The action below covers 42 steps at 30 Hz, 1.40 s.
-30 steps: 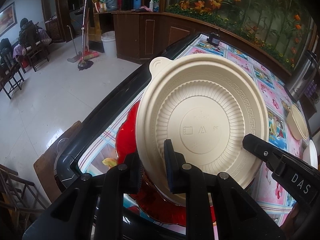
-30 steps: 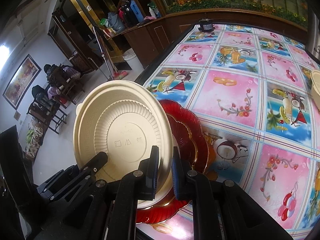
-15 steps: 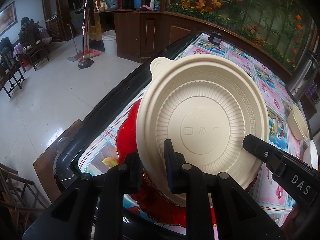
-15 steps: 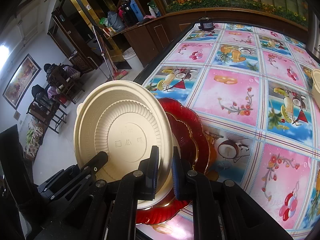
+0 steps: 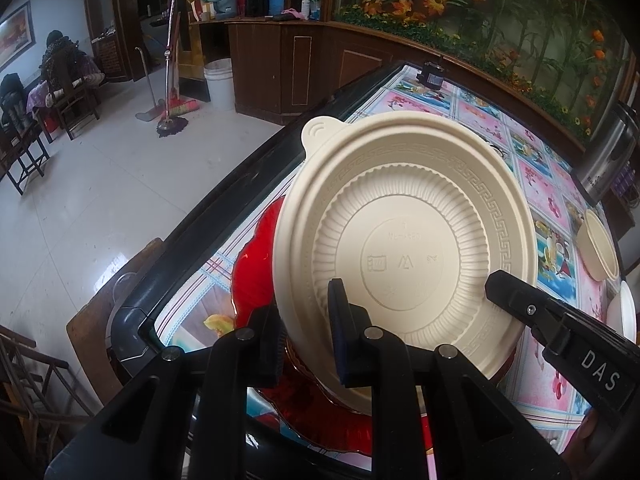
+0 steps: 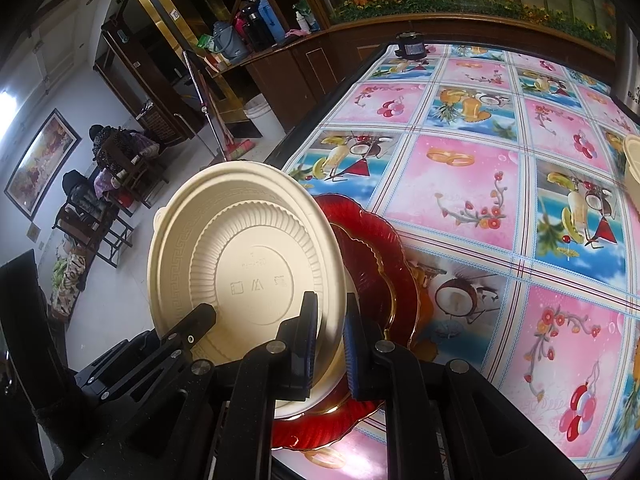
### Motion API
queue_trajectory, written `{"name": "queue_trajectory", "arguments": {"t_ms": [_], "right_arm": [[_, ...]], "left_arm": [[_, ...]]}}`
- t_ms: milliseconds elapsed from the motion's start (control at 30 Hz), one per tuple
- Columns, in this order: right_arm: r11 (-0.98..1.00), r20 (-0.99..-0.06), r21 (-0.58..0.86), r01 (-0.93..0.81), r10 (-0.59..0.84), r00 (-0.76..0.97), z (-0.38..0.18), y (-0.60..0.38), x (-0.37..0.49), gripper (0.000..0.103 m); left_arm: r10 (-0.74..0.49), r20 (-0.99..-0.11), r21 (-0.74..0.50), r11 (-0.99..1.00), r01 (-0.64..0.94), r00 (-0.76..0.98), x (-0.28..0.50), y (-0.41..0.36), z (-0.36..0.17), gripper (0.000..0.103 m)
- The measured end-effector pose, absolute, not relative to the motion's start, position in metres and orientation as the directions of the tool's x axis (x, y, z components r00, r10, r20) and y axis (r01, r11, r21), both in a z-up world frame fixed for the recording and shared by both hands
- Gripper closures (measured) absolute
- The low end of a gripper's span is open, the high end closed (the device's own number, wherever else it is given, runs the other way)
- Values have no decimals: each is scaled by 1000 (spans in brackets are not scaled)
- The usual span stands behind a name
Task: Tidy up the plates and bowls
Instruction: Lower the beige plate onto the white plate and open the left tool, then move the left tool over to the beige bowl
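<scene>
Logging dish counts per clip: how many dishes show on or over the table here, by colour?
Cream: 2, the cream plate and the cream bowl
Red: 1, the red plate, perhaps a stack
White: 1, the white dish, cut off at the edge
Total: 4

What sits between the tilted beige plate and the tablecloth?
A red plate lies under the beige plate on the tablecloth; the right wrist view shows it best.

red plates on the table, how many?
1 that I can see: a red plate near the table's edge, under the tilted cream plate that both grippers hold. More may be hidden beneath.
</scene>
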State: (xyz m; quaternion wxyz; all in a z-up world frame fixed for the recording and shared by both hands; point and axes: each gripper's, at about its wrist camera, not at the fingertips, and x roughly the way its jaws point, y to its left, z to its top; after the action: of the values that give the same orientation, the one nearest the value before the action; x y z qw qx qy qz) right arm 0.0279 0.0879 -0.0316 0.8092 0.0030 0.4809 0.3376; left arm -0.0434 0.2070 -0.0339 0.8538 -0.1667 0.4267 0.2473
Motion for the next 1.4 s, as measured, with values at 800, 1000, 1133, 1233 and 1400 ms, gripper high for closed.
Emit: {"name": "queue_trajectory", "arguments": {"t_ms": [800,1000,1133,1233,1400], "right_arm": [[781,-768,356,-513,557,315,-30,80,34,87],[771,-754,388,-505,581,307,-29,77,34,68],[765,-743,399,-505,593,310,-25,74,32,67],[763,-734,409,-501,601,316,-21,69,32,63],[758,-719,433,-487,617,322,-17,56,30,53]], "left_arm": [[266,-810,-109,808,-580,523,-45,212,-31,74],[278,-783,-126,804,-581,556,-50,210,-22,43],[294,-768,-123,805,-581,570,-53,208,-16,43],[318,-750,-112,803,-585,580,-55,205,-10,43],[328,-734,-107,809,-578,595,-57,199,-3,36]]}}
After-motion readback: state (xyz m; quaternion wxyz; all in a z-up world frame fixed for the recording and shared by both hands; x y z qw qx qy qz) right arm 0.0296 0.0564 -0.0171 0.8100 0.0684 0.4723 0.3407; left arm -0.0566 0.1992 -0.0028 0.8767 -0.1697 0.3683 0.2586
